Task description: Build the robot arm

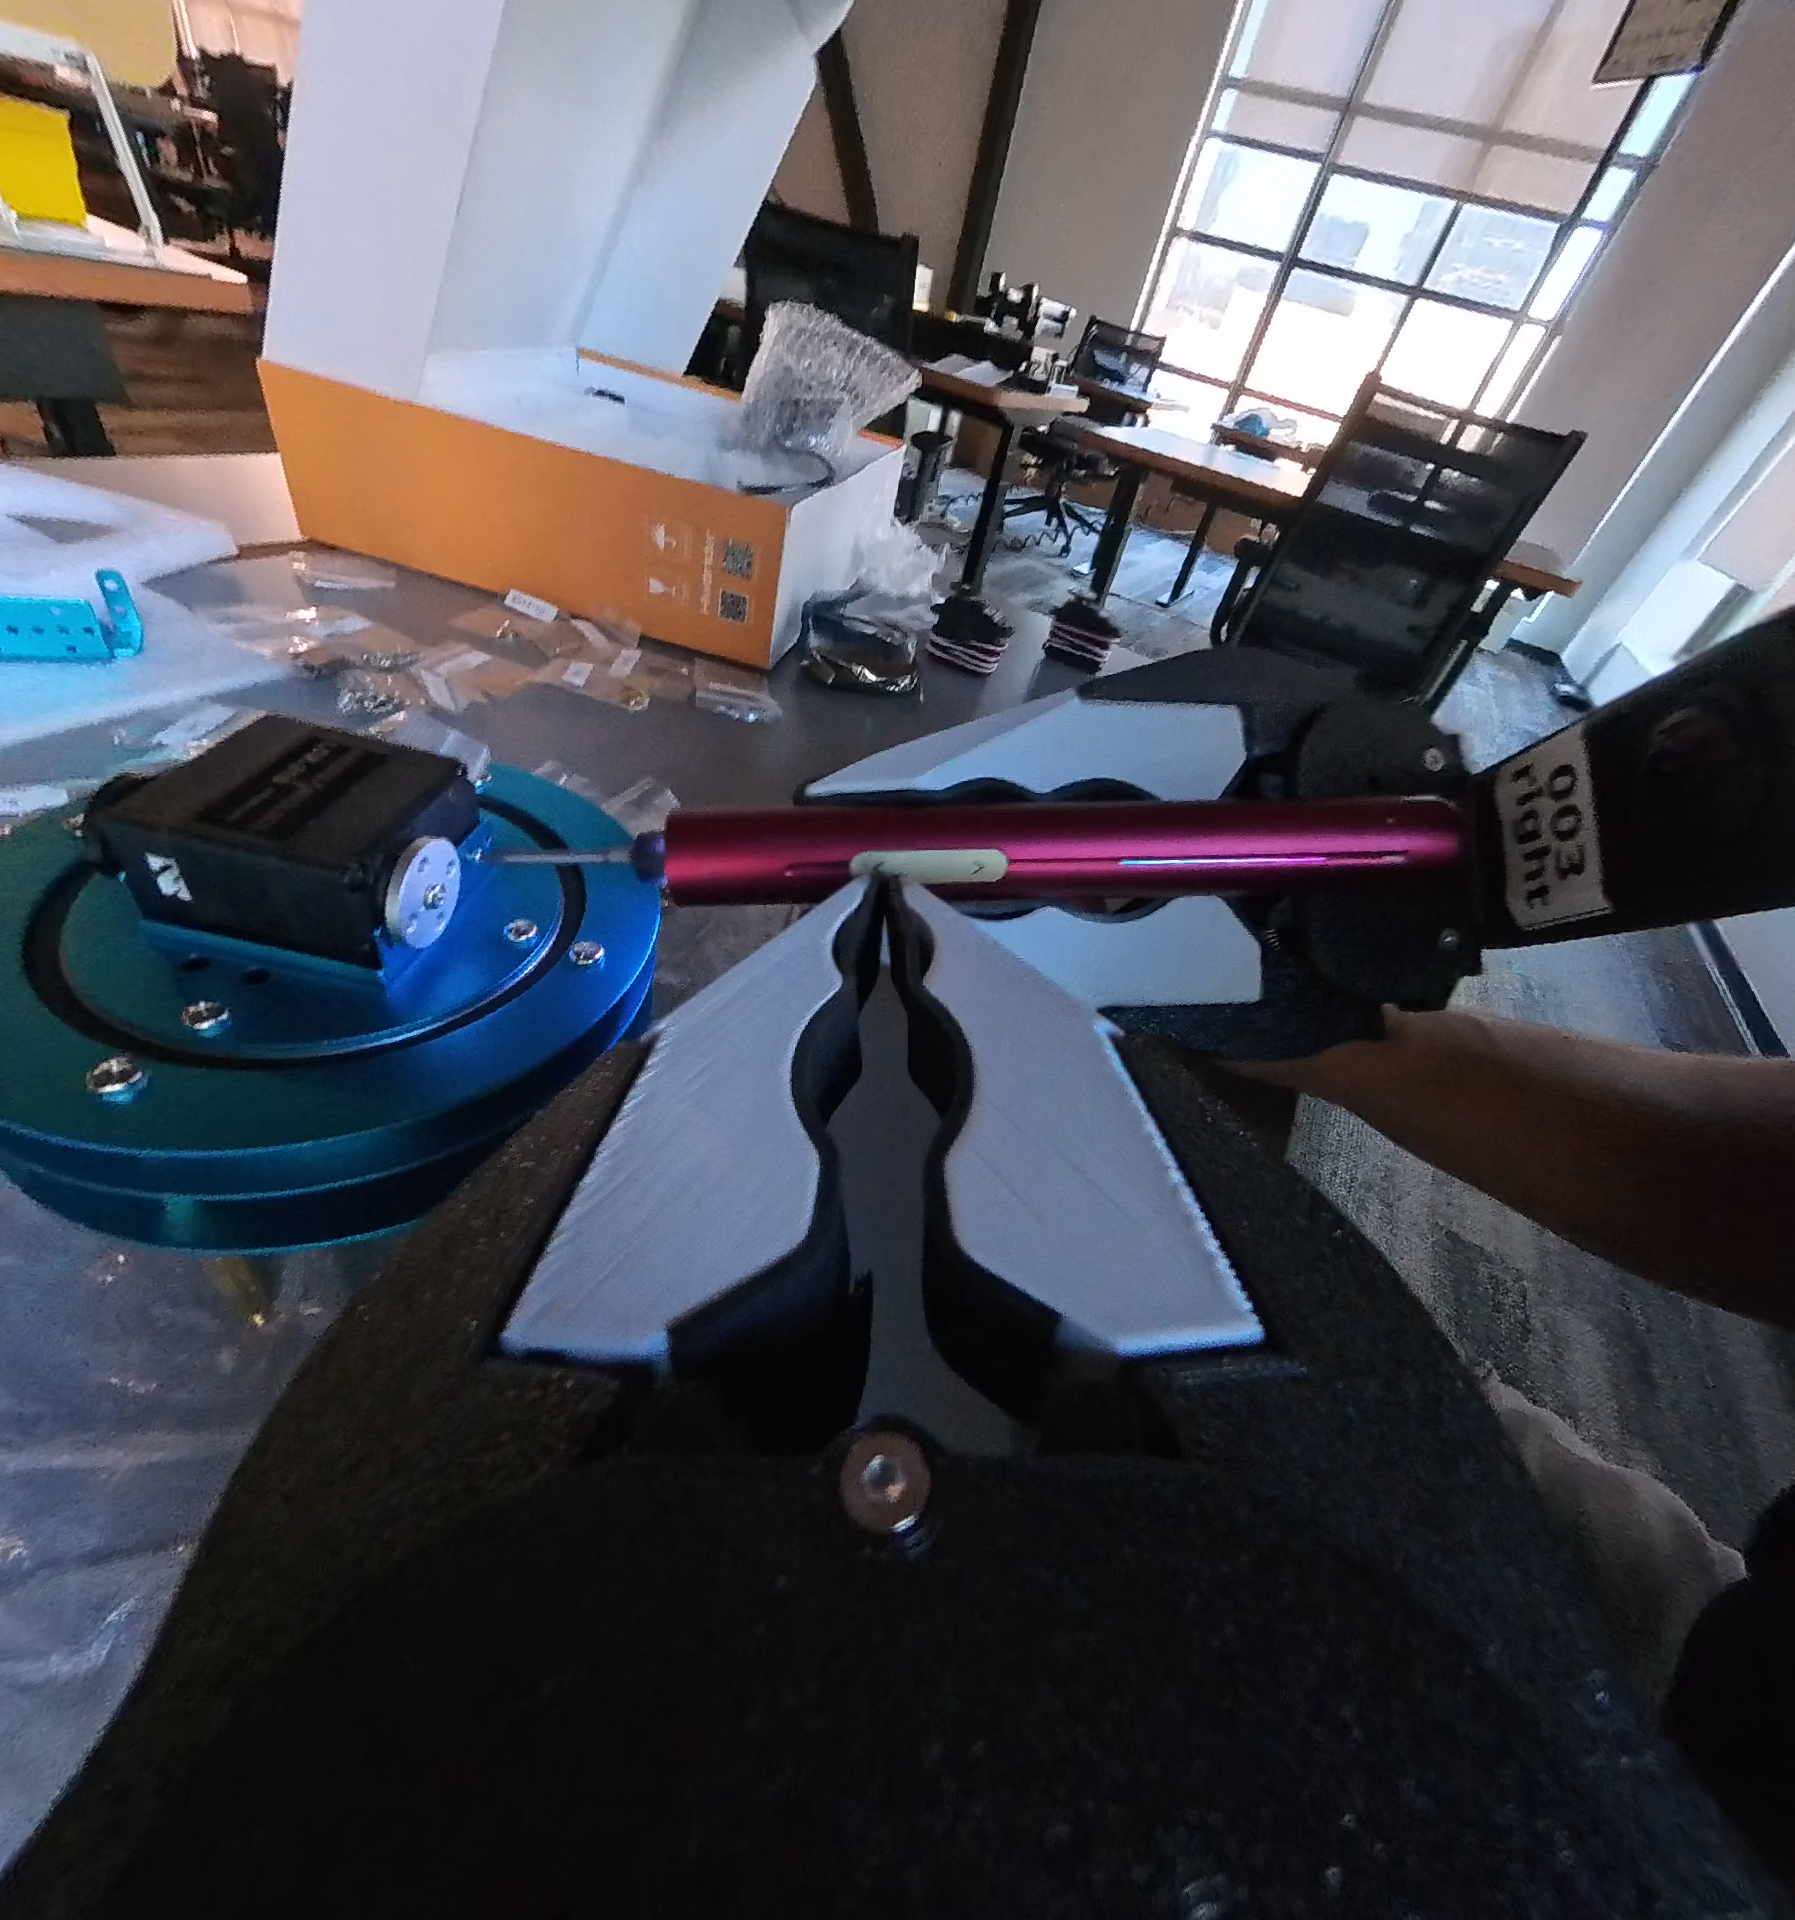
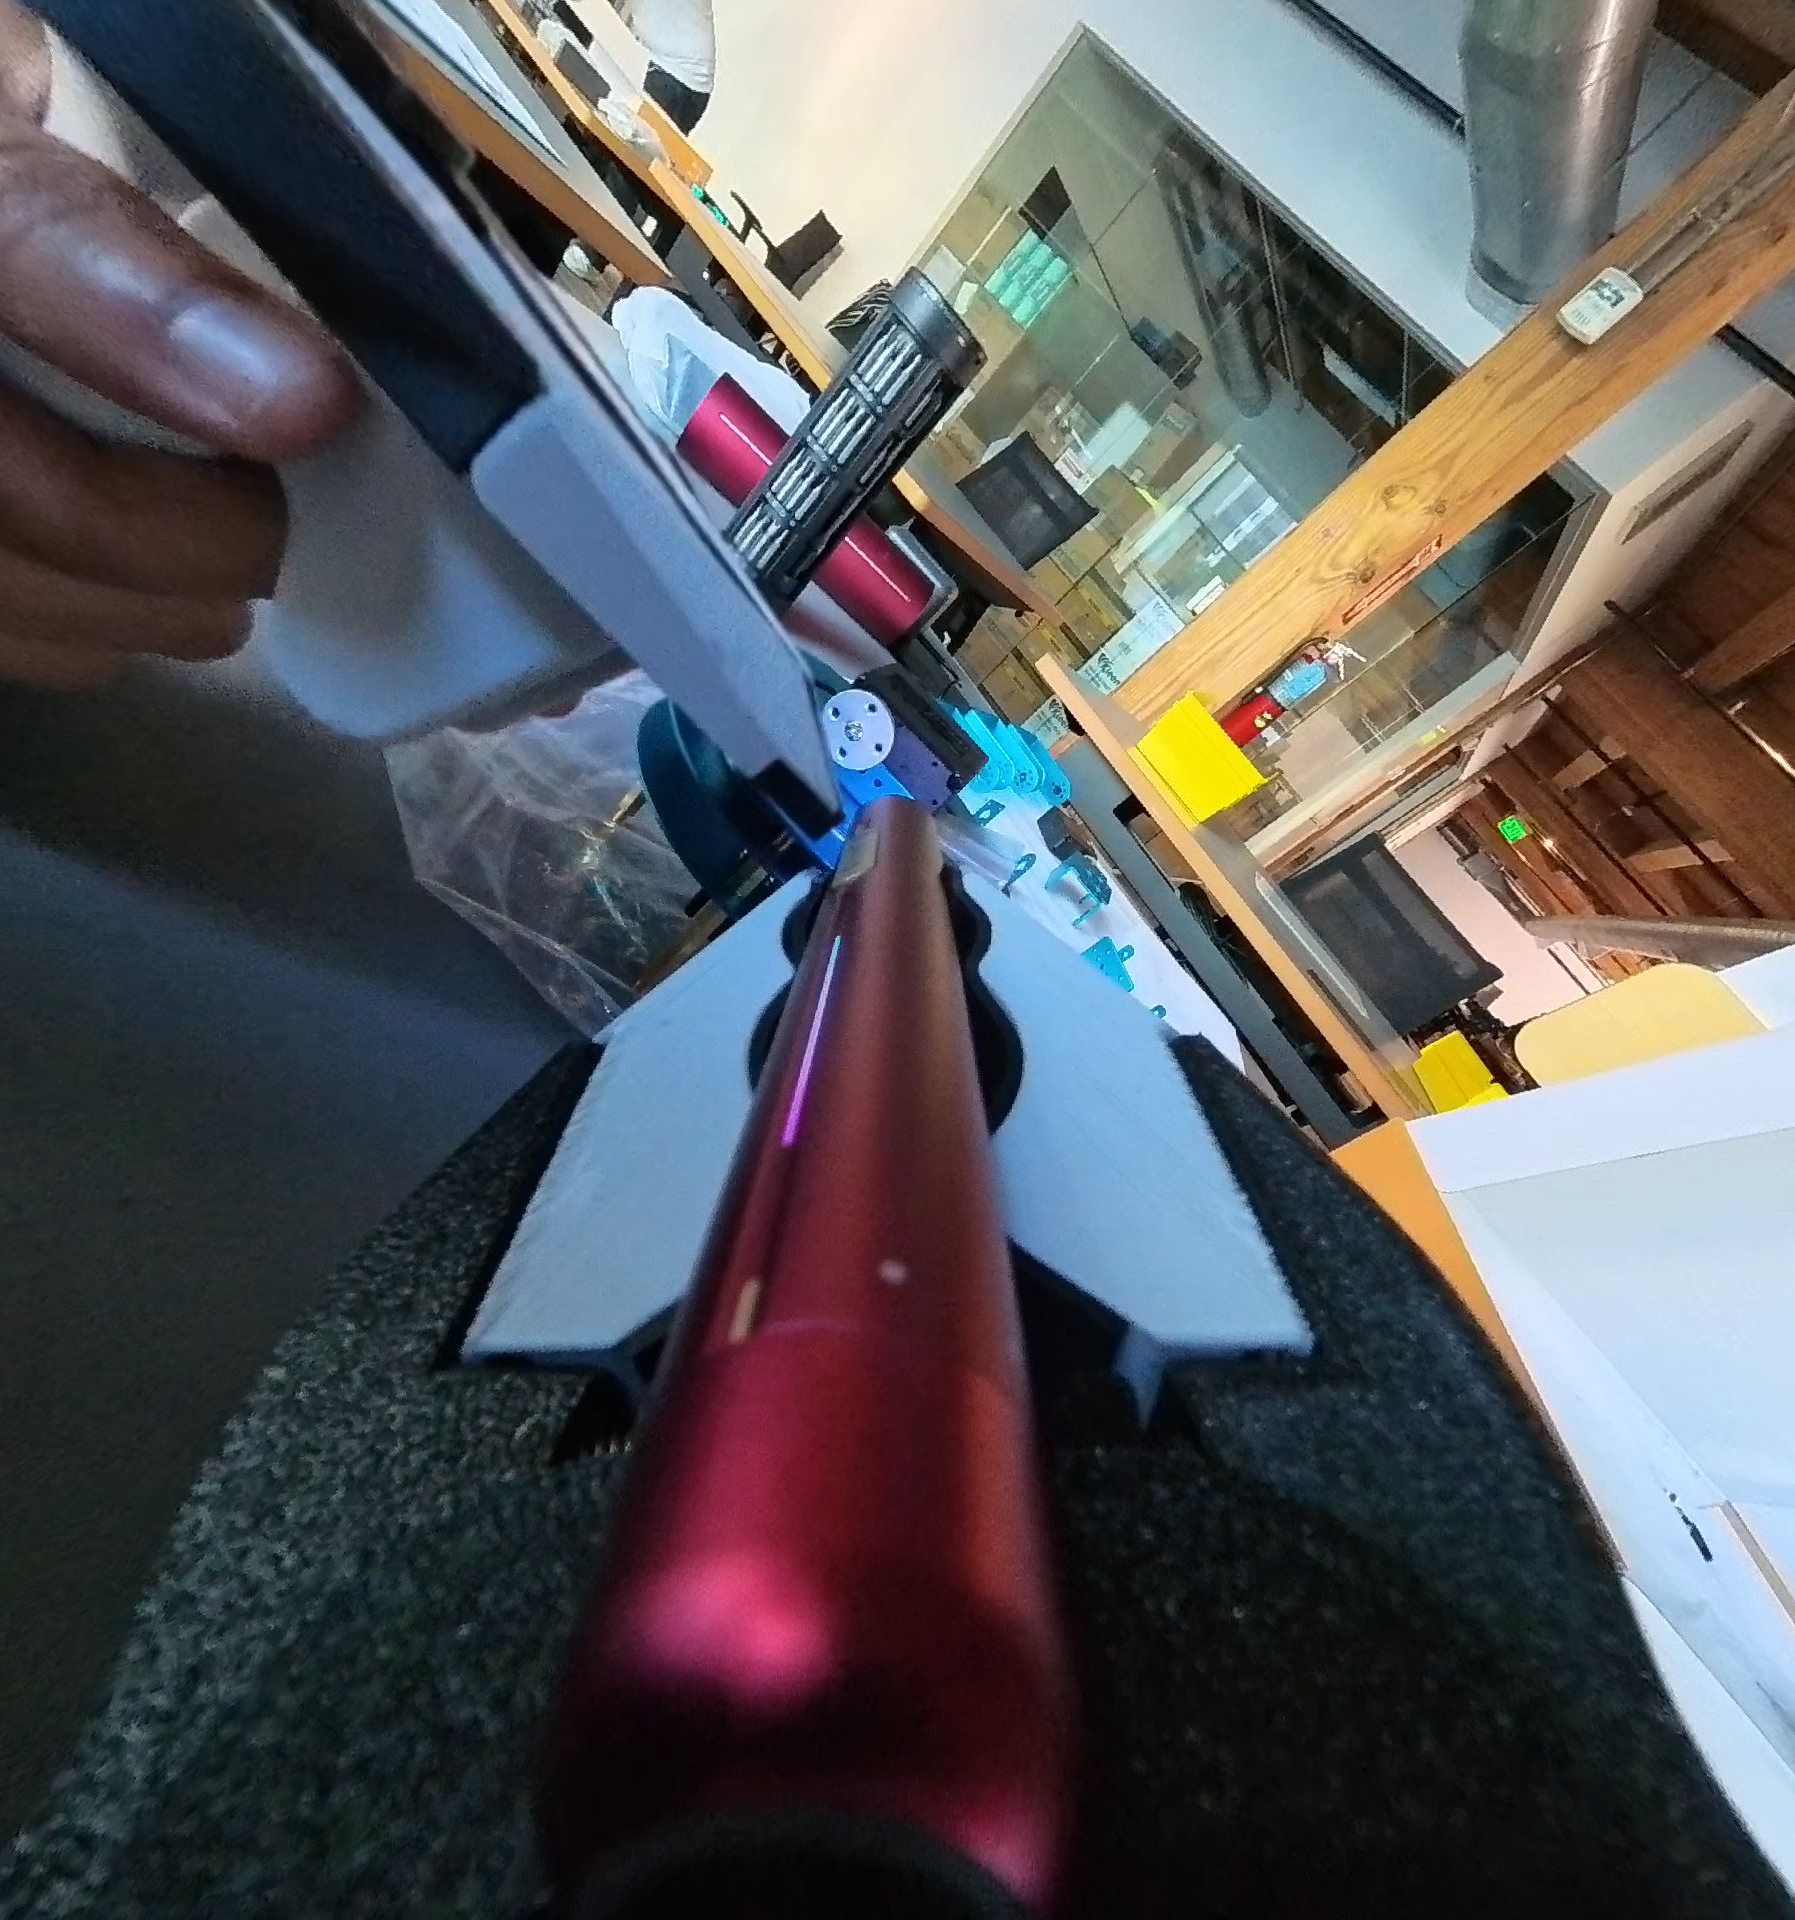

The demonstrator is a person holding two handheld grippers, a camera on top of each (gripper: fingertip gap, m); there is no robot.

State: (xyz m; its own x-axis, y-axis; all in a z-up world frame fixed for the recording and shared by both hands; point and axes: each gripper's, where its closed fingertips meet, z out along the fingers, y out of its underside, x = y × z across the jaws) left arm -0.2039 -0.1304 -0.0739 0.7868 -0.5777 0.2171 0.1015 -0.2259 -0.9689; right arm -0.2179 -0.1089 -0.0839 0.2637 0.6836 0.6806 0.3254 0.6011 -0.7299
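My right gripper (image 2: 888, 894) is shut on a magenta electric screwdriver (image 2: 872, 1195), which runs forward between its fingers. In the left wrist view the screwdriver (image 1: 1132, 831) lies level. Its thin bit (image 1: 560, 858) points at the blue bracket beside the silver horn (image 1: 425, 894) of a black servo (image 1: 280, 821). The servo sits on a round blue base (image 1: 301, 1091). My left gripper (image 1: 877, 891) is shut and holds nothing. Its closed tips touch the pale button (image 1: 929, 865) on the screwdriver's side. In the right wrist view its white finger (image 2: 685, 623) comes in from the upper left.
An orange-and-white box (image 1: 519, 520) with a bubble-wrap bag (image 1: 820, 374) stands behind the base. Small bags of screws (image 1: 560, 665) and a blue bracket (image 1: 31, 623) lie on the table. A bit holder (image 2: 851, 436) and a magenta tube (image 2: 862, 566) show behind. A hand (image 2: 93, 312) holds the left gripper.
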